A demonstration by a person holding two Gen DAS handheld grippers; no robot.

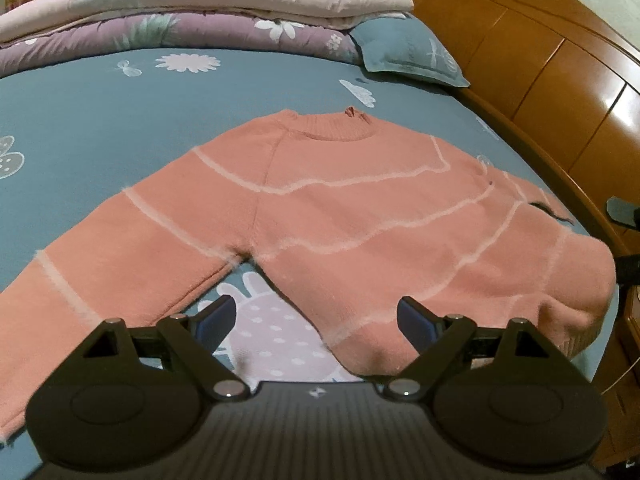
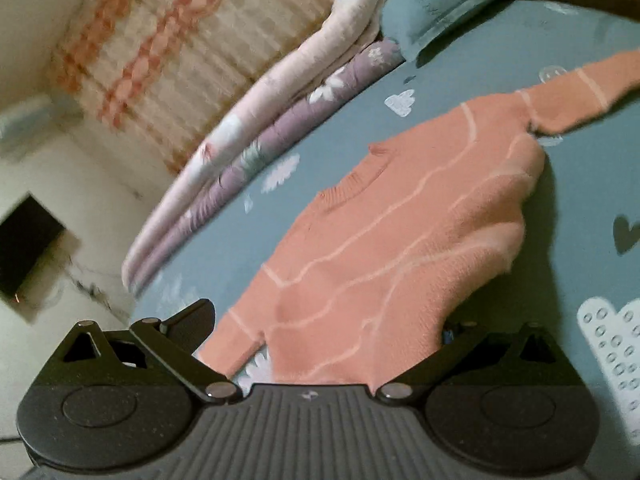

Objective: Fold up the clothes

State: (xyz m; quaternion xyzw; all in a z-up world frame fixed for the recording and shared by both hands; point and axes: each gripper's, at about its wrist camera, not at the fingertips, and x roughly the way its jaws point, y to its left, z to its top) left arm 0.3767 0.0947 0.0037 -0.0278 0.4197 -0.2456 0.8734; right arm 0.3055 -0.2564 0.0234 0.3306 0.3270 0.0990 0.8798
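A salmon-pink sweater [image 1: 360, 208] with pale wavy stripes lies front-up on the blue bedsheet [image 1: 80, 112], collar [image 1: 336, 126] away from me. One sleeve stretches out flat to the left; the other side is folded in and looks puffy. My left gripper [image 1: 316, 312] hovers open over the hem, with printed sheet and the hem edge between its fingers and nothing pinched. In the right wrist view the sweater [image 2: 400, 232] runs between the wide jaws of my right gripper [image 2: 324, 328]. Its left finger [image 2: 192, 320] is clear of the cloth, and the sweater's edge hides most of the right one.
Folded pink and purple quilts [image 1: 180, 12] and a blue pillow [image 1: 408, 48] lie at the back of the bed. A wooden headboard [image 1: 540, 60] borders the right side. The right wrist view shows a curtain [image 2: 180, 52] and a pale wall [image 2: 80, 200] beyond the bed.
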